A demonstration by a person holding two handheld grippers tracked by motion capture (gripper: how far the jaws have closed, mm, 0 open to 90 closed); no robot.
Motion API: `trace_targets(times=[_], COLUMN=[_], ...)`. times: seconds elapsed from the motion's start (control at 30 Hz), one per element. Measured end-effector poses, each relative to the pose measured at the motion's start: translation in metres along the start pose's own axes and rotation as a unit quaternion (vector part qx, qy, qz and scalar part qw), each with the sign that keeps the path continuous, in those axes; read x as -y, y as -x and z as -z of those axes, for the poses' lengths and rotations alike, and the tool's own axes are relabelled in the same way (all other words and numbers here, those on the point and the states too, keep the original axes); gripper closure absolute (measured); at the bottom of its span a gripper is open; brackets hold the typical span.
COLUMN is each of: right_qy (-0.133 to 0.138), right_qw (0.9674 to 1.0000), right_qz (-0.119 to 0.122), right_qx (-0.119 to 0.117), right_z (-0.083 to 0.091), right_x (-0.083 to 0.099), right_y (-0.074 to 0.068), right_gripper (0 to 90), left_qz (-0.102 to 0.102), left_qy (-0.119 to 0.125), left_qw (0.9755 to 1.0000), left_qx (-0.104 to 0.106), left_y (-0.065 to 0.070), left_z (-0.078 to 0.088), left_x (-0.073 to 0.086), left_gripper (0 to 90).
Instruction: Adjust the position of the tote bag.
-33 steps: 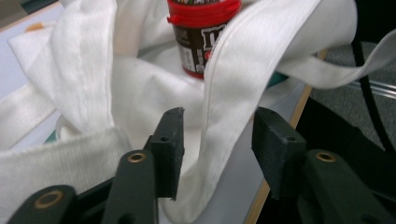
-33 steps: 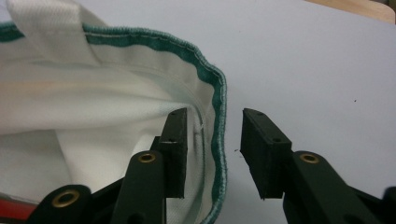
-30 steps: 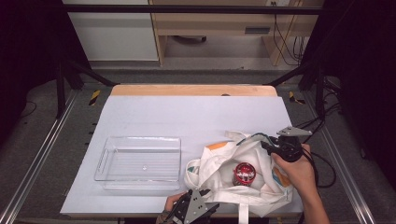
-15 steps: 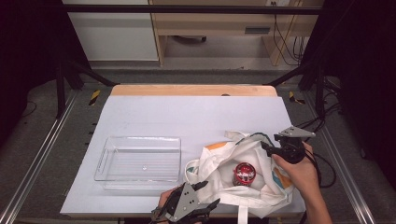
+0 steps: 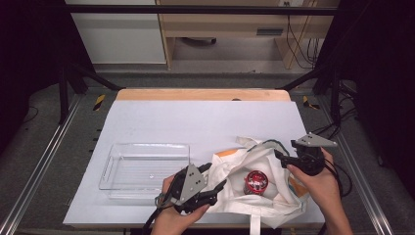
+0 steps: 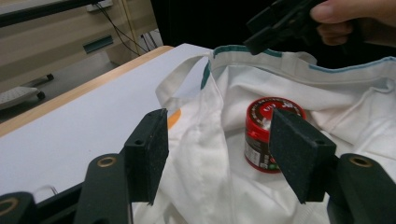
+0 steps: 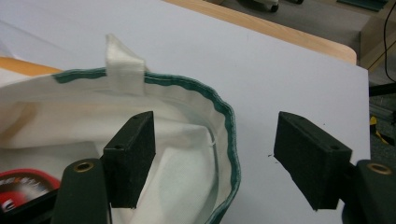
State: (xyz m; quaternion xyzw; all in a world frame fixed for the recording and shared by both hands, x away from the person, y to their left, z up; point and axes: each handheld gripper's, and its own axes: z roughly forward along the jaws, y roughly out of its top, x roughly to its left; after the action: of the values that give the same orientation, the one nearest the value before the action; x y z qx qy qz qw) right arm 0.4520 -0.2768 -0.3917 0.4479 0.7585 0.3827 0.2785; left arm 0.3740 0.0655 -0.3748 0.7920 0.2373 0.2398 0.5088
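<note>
White tote bag (image 5: 254,188), with a green-trimmed mouth, is shown lying open on the near right part of the white table top (image 5: 195,122); one red-lidded jar (image 5: 256,181) stands inside it. Compared with the frame half a second earlier, the left gripper (image 5: 215,188) is seen farther forward and higher over the table's near edge, its jaws now reaching the bag's left rim, whereas earlier it lay lower, at the bottom edge of the high view. The right gripper (image 5: 281,157) and the bag are seen in nearly the same places as before. The jar is unmoved.

Counted items: one bag, one jar, one clear plastic tray (image 5: 144,166), two grippers. The tray is seen empty, just left of the bag.

In the left gripper view, the left gripper (image 6: 219,149) is shown wide open, with the bag's fabric (image 6: 205,154) and the jar (image 6: 268,135) lying between and beyond its jaws; nothing is gripped, and whether the pads touch the cloth cannot be told. The other gripper (image 6: 280,21) is seen above the far rim, held by a hand (image 6: 355,18).

In the right gripper view, the right gripper (image 7: 215,158) is likewise shown wide open, with the green-trimmed rim (image 7: 229,140) passing between its jaws. The left pad is set inside the bag, the right pad over the bare table; nothing is clamped.
</note>
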Motion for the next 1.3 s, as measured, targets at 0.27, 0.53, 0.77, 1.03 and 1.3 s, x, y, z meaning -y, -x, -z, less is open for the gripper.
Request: trace_targets(times=[0.27,0.53,0.77,1.03,1.3], right_qy=[0.012,0.009,-0.032,-0.055,-0.065], right_qw=[0.9998,0.9998,0.9994,0.9983,0.9976], right_qz=[0.013,0.014,0.015,0.012,0.016], right_qx=[0.008,0.01,0.008,0.009,0.021], right_z=[0.039,0.07,0.068,0.062,0.07], right_x=[-0.009,0.002,0.024,0.044,0.054], right_y=[-0.013,-0.026,-0.04,-0.049,-0.044], right_gripper=[34.8,41.4,41.5,43.5,69.1], left_qz=[-0.028,-0.054,-0.059,-0.082,-0.076], left_qy=[-0.025,-0.084,-0.123,-0.166,-0.187], left_qw=[0.9993,0.9946,0.9899,0.9813,0.9786], left_qx=[0.002,0.027,0.036,0.051,0.042], left_y=[-0.008,-0.012,-0.013,-0.013,-0.025], left_z=[-0.026,-0.066,-0.098,-0.11,-0.105], left_x=[-0.022,-0.023,-0.017,-0.016,-0.016], left_gripper=[31.5,25.3,23.4,47.9,73.9])
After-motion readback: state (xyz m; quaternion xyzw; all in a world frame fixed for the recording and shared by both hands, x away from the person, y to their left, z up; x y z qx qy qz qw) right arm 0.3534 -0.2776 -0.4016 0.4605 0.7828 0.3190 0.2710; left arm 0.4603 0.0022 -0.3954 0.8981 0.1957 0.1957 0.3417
